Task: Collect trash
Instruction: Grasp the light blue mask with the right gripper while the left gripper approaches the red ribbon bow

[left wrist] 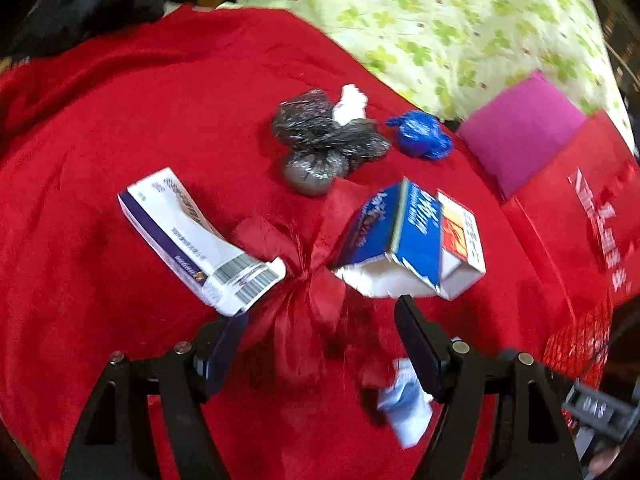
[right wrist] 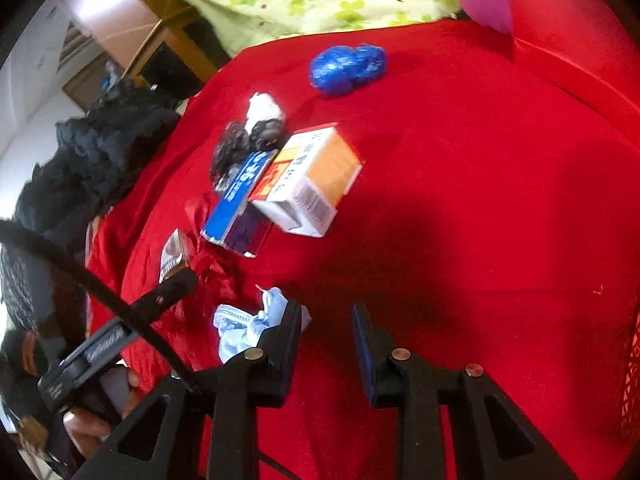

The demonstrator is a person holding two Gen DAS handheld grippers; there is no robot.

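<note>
Trash lies on a red cloth (left wrist: pixel 100 160). My left gripper (left wrist: pixel 322 308) is open, and a crumpled red plastic bag (left wrist: pixel 304 280) sits between its fingers without being pinched. Just beyond it are a white-and-purple box (left wrist: pixel 188 232), a blue box (left wrist: pixel 404 236) and an orange-and-white box (left wrist: pixel 460 244). Farther off lie black bags (left wrist: pixel 324 140), a white tissue (left wrist: pixel 352 104) and a blue bag (left wrist: pixel 420 136). A crumpled pale-blue paper (right wrist: pixel 244 328) rests beside the left finger of my right gripper (right wrist: pixel 326 306). That gripper's jaws stand close together with nothing between them.
A green-patterned quilt (left wrist: pixel 440 20) and a pink cushion (left wrist: pixel 520 132) lie past the cloth. A red bag with white lettering (left wrist: pixel 600 216) and a red mesh basket (right wrist: pixel 630 380) stand at the right. Dark clothing (right wrist: pixel 100 148) is piled at the left edge. A hand (right wrist: pixel 88 424) holds the left gripper.
</note>
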